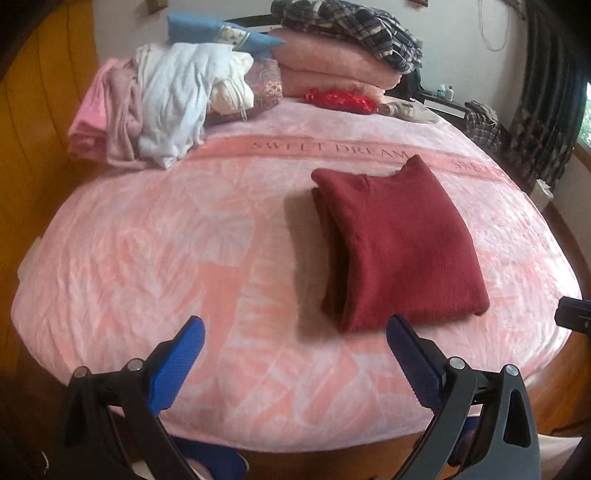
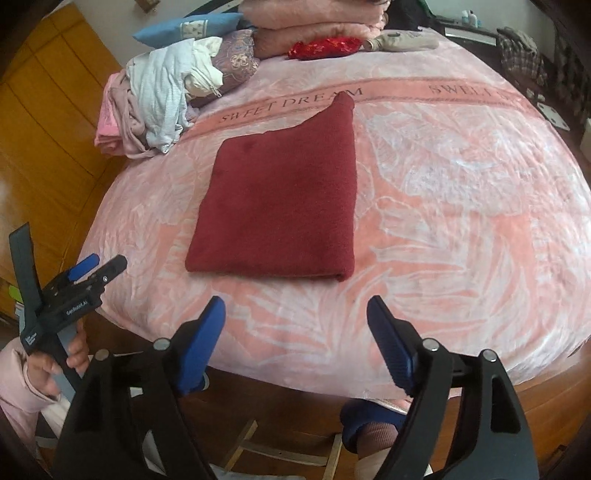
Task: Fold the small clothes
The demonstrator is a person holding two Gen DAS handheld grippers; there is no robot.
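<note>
A dark red garment (image 2: 280, 199), folded into a thick, roughly square stack with one corner pointing toward the head of the bed, lies flat near the middle of a bed covered by a pink blanket (image 2: 443, 206). A darker pink band runs across the blanket and carries the words "SWEET DREAM", repeated further along the band where only part of it can be read. The left tongs (image 1: 295, 347) hang near the foot edge of the bed with their blue-padded fingers spread wide and nothing between them; the folded garment lies just ahead of them and to their right, not touching. The right tongs (image 2: 295, 321) are likewise spread wide and empty, held just short of the garment's near edge. In the right wrist view the left tool appears at the lower left, gripped by a hand (image 2: 55, 365) in a pale pink sleeve, and small white lettering on its black body seems to read "GenRobot.AI". At the far left of the bed sits a loose heap of unfolded clothes (image 1: 166, 99), white on top of pale pink. By the head of the bed are a blue pillow (image 1: 207, 31), a stack of folded pink blankets (image 1: 332, 66) topped with plaid fabric (image 1: 354, 26), and a small shiny red item (image 1: 340, 99).
</note>
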